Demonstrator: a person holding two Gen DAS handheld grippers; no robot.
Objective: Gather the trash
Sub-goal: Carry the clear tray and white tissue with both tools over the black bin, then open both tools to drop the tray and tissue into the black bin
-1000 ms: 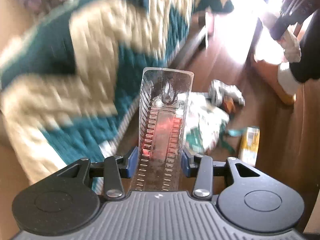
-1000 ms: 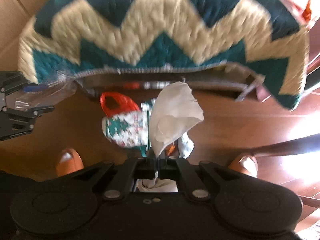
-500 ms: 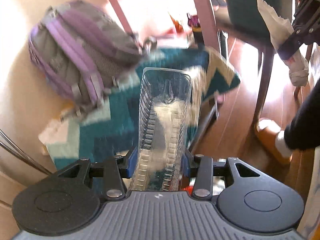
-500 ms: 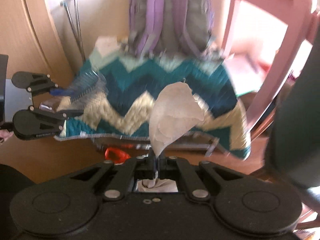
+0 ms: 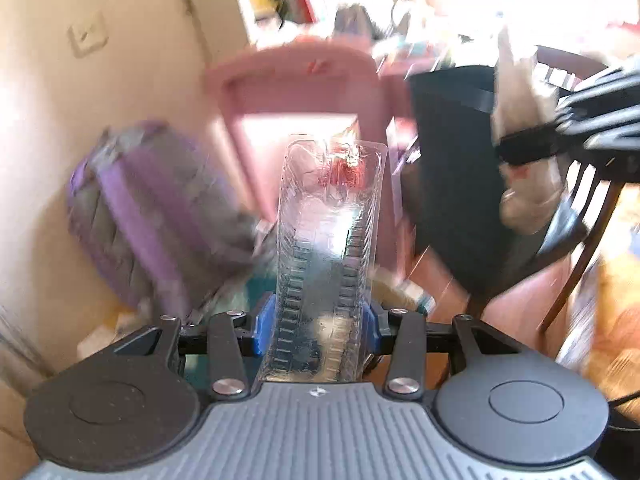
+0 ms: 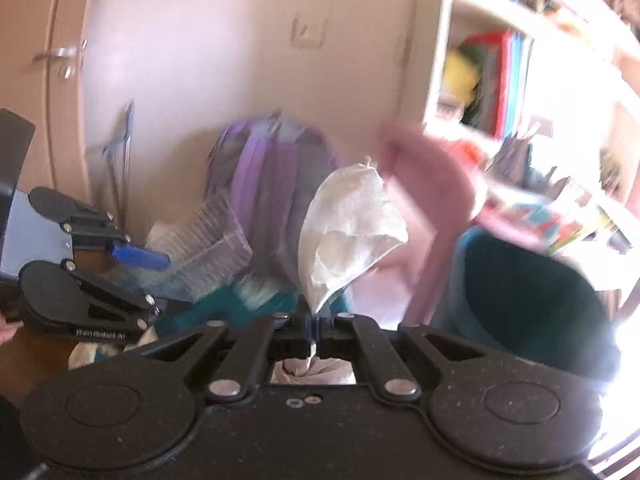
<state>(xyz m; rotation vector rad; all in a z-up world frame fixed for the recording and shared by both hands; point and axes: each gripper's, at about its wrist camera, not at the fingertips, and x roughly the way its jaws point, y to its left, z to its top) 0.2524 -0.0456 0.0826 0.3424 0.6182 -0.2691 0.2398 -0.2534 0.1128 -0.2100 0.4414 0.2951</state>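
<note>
Already both loads were gripped: left gripper [image 5: 316, 328] clamped the clear tray [image 5: 330, 240] pointing twelve o'clock, right gripper [image 6: 313, 326] pinched the tissue [image 6: 350, 236].

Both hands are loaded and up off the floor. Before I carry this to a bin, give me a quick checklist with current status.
1. Left gripper gripping the clear plastic tray: ok, blue fingers press both its sides.
2. Right gripper gripping the white tissue: ok, pinched at its bottom corner.
3. Tissue hold secure: cannot tell, only a thin edge sits between the fingers.
4. Grippers apart from each other: ok, a gap shows in both views.
5. Trash bin located: cannot tell, a dark teal container sits on the right, but blur hides what it is.
6. Path ahead free: not ok, purple backpack and pink chair are close.
</note>
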